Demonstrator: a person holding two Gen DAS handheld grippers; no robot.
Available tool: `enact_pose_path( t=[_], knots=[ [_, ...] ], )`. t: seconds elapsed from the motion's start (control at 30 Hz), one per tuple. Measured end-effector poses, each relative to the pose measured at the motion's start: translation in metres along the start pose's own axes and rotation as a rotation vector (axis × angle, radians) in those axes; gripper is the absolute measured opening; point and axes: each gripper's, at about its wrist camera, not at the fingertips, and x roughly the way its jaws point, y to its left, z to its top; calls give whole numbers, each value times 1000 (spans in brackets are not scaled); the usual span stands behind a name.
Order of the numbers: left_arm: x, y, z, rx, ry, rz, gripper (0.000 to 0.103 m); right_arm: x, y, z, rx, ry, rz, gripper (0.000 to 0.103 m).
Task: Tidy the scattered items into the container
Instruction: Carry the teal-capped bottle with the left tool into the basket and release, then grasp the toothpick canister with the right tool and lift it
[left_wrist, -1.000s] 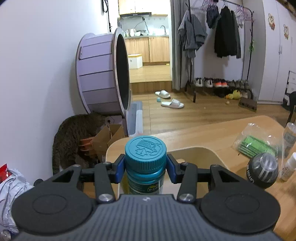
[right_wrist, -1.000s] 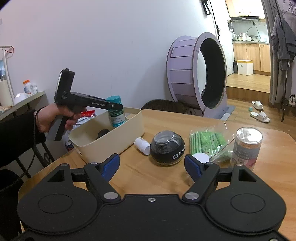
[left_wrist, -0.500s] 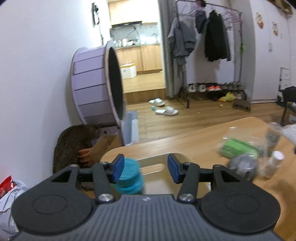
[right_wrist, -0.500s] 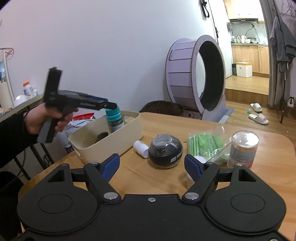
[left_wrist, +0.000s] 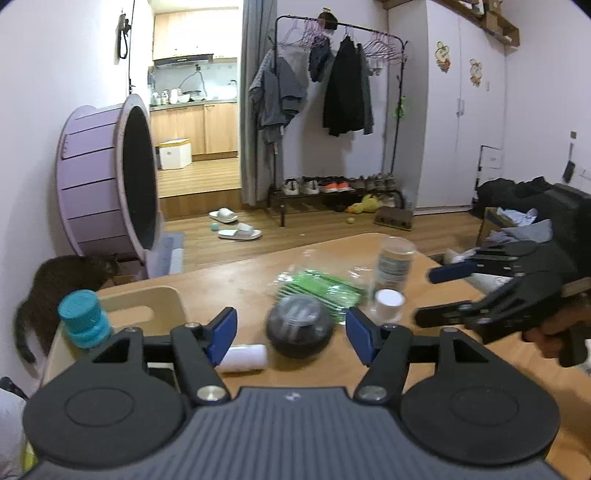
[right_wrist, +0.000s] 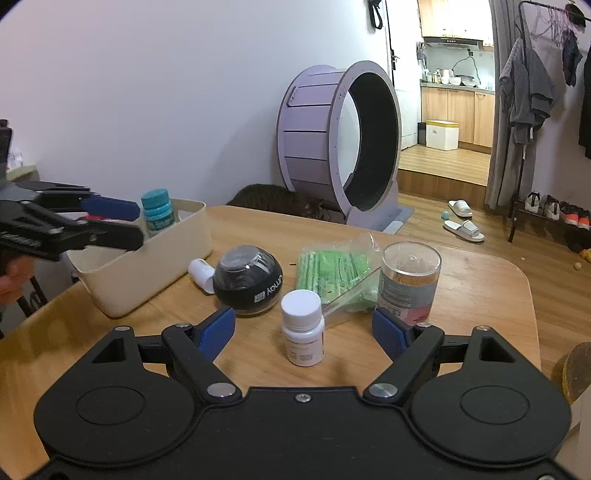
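The cream container (right_wrist: 147, 266) sits at the table's left; the teal-capped bottle (right_wrist: 158, 212) stands inside it, also in the left wrist view (left_wrist: 84, 323). My left gripper (left_wrist: 291, 338) is open and empty, just right of the container, facing the black ball (left_wrist: 300, 330) and a small white bottle lying on its side (left_wrist: 245, 357). My right gripper (right_wrist: 303, 328) is open and empty, with an upright white pill bottle (right_wrist: 303, 325) standing just ahead between its fingers. A green straw bag (right_wrist: 332, 271) and a clear-lidded jar (right_wrist: 410, 280) lie beyond.
A wooden table (right_wrist: 480, 288) carries everything. A cat (left_wrist: 62, 284) stands on the floor behind the container by the purple wheel (right_wrist: 332, 144). The right gripper shows at the right of the left wrist view (left_wrist: 517, 299).
My left gripper opened and let go of the teal-capped bottle in the container, then swung right toward the ball. My right gripper moved forward up to the white pill bottle.
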Motion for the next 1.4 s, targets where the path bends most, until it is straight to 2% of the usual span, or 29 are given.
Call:
enact_pose_path(
  t=[0.1,0.17,0.27,0.6,0.87,1.07,1.3,1.4],
  knots=[
    [-1,-10,-5,-4,-4,-27,65,10,2,0,-20,9,-4,80],
    [-2,-17,-9,-7,-7,-44,65,17,4,0,-31,18,-4,76],
    [-3,-15,-9,-20,-12,-49,65,23,2,-1,-33,29,-26,75],
    [-2,-15,-18,-44,-7,-86,67,6,-22,7,6,-31,-86,75],
    [-5,-13,-20,-62,-16,-94,67,21,-55,2,37,-18,-194,75],
    [-4,-18,-21,-54,-21,-123,67,47,-63,-9,29,30,-168,75],
    [-10,-29,-21,-52,-41,-230,68,64,-64,-10,-11,62,-154,75],
    [-9,-32,-22,-55,-40,-242,68,68,-65,-13,-12,79,-151,67]
  ],
)
